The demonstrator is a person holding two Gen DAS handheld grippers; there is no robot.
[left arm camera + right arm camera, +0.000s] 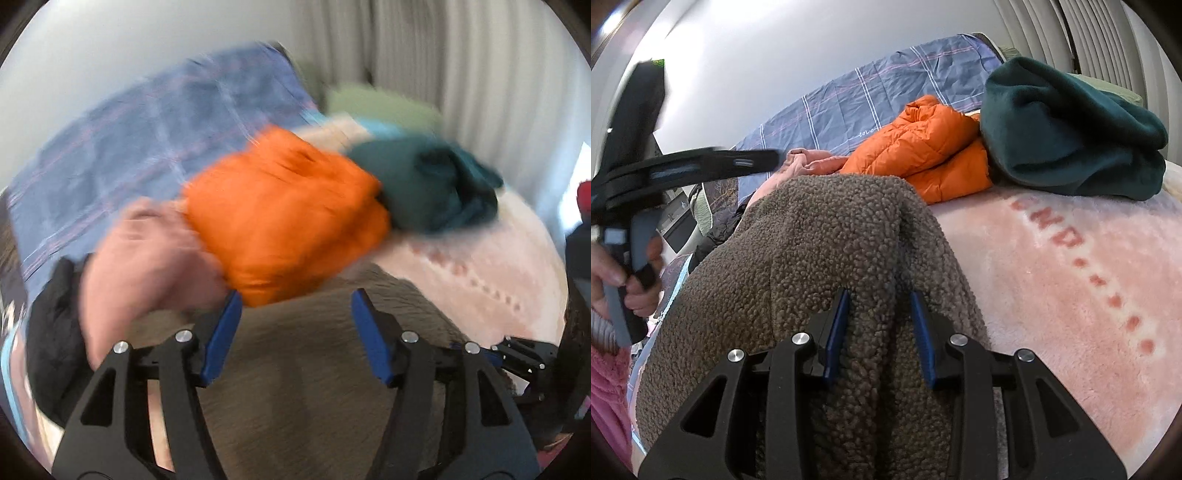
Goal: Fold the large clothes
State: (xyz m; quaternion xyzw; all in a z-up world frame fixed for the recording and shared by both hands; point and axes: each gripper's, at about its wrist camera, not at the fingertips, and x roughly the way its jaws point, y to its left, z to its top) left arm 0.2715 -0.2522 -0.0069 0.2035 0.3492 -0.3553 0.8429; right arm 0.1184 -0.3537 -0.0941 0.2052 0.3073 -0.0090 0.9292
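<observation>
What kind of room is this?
Likely a bedroom: clothes lie on a bed with a fluffy pink lettered blanket and a blue plaid sheet, with pale pleated curtains behind.

Right gripper (879, 317): blue pads clamped on raised fold of brown sherpa fleece garment (798, 251). Garment lies on pink plush blanket (1071, 280) covering bed. Behind it: orange quilted puffer jacket (923, 147), dark green fleece bundle (1067, 129) touching jacket. Left gripper (683, 162) blurred, hand-held, at left edge.

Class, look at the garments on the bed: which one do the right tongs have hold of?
The brown fleece garment. The right tongs pinch a fold of it, while the orange puffer jacket, green fleece and pink garment lie untouched behind.
</observation>
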